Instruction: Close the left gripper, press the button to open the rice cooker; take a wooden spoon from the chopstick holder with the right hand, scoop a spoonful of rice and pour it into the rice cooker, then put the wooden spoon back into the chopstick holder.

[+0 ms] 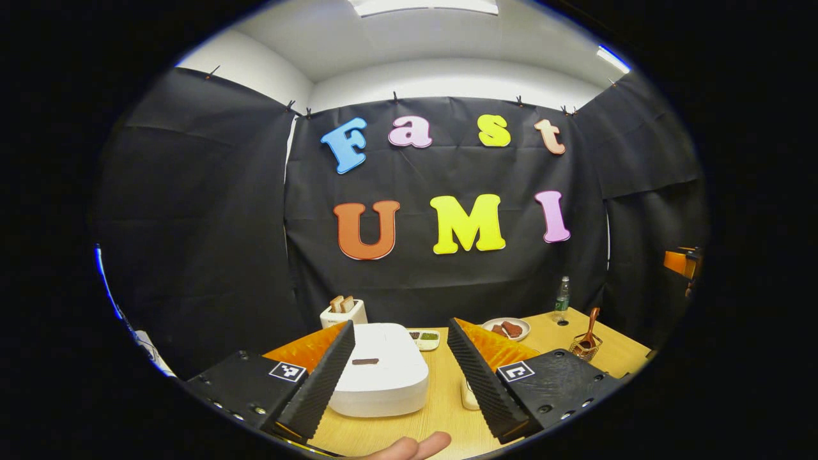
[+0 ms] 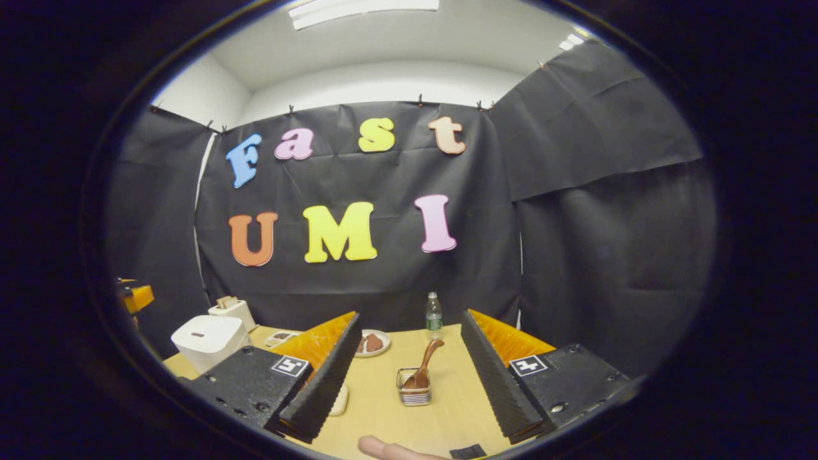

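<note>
In the left gripper view the left gripper (image 1: 401, 374) has two long wedge-shaped fingers (image 1: 317, 383) with finely ribbed inner faces. Each sits on a flat, matte block studded with small round screws along its edge, and each block carries a small square black-and-white marker (image 1: 287, 371). In the right gripper view the right gripper (image 2: 409, 377) is built alike: ribbed fingers (image 2: 495, 380), screw-dotted blocks, a square marker (image 2: 528, 365) on each. A bare fingertip (image 1: 415, 446) shows at the bottom edge.
</note>
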The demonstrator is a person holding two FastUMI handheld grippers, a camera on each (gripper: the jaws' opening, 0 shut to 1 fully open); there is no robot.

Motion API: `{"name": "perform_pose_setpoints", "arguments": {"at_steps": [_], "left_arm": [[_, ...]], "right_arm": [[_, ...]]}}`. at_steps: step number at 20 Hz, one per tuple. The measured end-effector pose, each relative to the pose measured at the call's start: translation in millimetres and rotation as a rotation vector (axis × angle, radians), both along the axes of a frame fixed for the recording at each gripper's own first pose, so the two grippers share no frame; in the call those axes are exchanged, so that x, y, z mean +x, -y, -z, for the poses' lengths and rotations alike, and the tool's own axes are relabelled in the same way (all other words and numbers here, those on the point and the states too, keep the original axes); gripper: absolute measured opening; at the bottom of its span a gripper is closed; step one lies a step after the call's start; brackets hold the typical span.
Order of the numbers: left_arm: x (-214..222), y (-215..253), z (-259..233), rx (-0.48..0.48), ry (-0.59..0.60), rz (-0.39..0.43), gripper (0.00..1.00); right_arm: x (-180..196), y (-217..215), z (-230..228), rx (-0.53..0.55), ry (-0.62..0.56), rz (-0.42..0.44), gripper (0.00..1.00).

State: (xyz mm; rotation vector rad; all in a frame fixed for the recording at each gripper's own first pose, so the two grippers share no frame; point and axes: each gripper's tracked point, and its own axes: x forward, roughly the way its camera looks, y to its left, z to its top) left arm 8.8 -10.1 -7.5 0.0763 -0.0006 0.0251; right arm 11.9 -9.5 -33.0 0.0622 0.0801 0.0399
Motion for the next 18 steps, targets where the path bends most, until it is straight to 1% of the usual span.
{"name": "perform_pose_setpoints", "arguments": {"at_steps": [3,4,7,10,11,13,14,16,17,18], "left_arm": [[2.3,-7.8,-7.7,0.009,0.036,-0.053,0.94],[2.1,-6.1,-5.2,0.004,0.033,-0.053,0.95],[5.1,4.3,-3.2,-0.037,0.012,0.004,0.95],[13.1,3.2,2.1,-0.029,-0.007,0.032,0.94],[17.7,6.7,4.5,-0.023,-0.008,0.050,0.75],[24.7,3.3,3.7,0.009,0.007,0.055,0.63],[27.1,2.7,8.0,0.015,0.004,0.059,0.56],[31.8,0.4,8.8,0.013,0.013,0.058,0.55],[38.0,4.4,4.4,0.012,0.032,0.076,0.55],[39.6,3.0,7.2,-0.002,0.029,0.085,0.36]], "right_arm": [[2.5,5.4,-2.2,-0.016,0.014,0.007,0.98],[2.3,6.8,-2.3,-0.024,0.022,0.007,0.98],[3.9,9.6,-1.0,-0.052,0.033,0.011,0.98],[6.4,11.6,-0.8,-0.064,0.044,0.009,0.99],[8.3,13.4,-1.1,-0.069,0.049,0.011,0.99],[13.1,17.7,1.1,-0.071,0.050,0.024,0.98],[16.2,18.0,3.2,-0.066,0.049,0.024,0.99],[22.2,15.7,7.3,-0.062,0.051,0.020,0.99],[26.1,15.5,10.5,-0.063,0.049,0.021,0.99],[30.4,14.7,14.4,-0.068,0.049,0.019,0.99]]}}
